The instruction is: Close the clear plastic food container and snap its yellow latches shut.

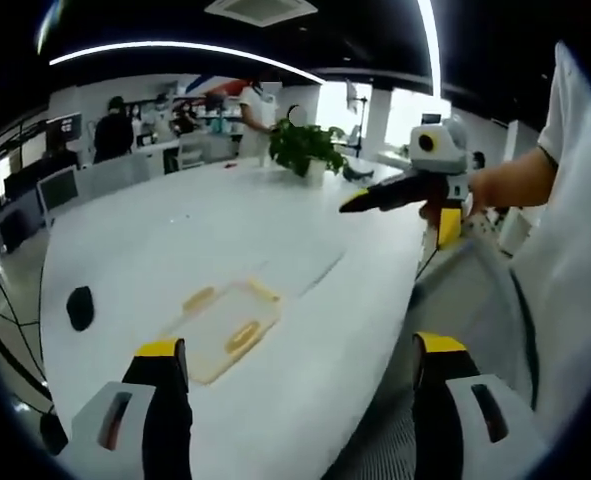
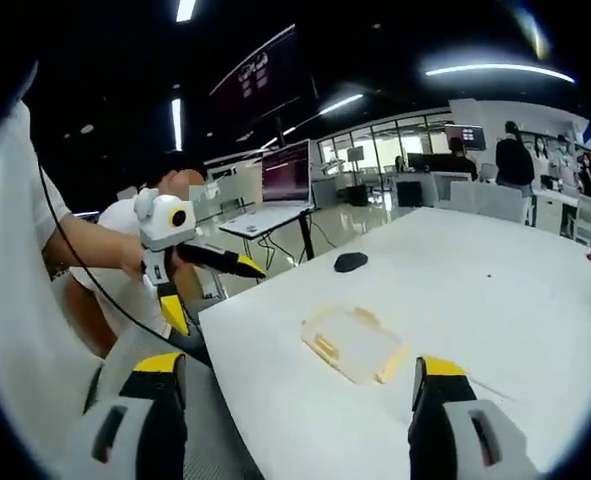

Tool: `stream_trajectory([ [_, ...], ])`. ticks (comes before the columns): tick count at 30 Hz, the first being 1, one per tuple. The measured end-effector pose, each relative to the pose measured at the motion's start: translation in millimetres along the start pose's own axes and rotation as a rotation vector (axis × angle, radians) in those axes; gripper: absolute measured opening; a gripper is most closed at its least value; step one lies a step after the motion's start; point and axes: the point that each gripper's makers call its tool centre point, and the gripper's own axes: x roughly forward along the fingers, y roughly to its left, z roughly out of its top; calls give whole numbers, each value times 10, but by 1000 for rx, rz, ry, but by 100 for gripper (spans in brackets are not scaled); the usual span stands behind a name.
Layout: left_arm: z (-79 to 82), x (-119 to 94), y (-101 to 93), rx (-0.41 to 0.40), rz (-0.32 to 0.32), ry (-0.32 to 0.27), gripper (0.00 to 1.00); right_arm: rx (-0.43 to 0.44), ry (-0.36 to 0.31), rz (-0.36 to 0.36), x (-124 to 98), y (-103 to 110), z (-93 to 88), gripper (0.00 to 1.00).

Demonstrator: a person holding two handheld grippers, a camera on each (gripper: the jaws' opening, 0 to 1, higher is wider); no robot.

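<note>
The clear plastic container with yellow latches lies flat on the white table, near its edge. I cannot tell whether its lid is pressed down. My left gripper hovers above and short of it, jaws wide apart and holding nothing. The right gripper comes in from the right, held high in a hand, well off the container. In the right gripper view the container sits just ahead of my right gripper, which is open and holds nothing. The left gripper hangs off the table's corner there.
A black mouse lies on the table beyond the container. A potted plant stands at the far end. The person's white sleeve fills the right side. Desks, monitors and people stand further back.
</note>
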Motion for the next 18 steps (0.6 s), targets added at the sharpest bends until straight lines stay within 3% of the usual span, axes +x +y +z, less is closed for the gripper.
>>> stream_trajectory([
  [18,-146,49,322,142,-29,125,89,-106,69,21,212,-215,15,92],
])
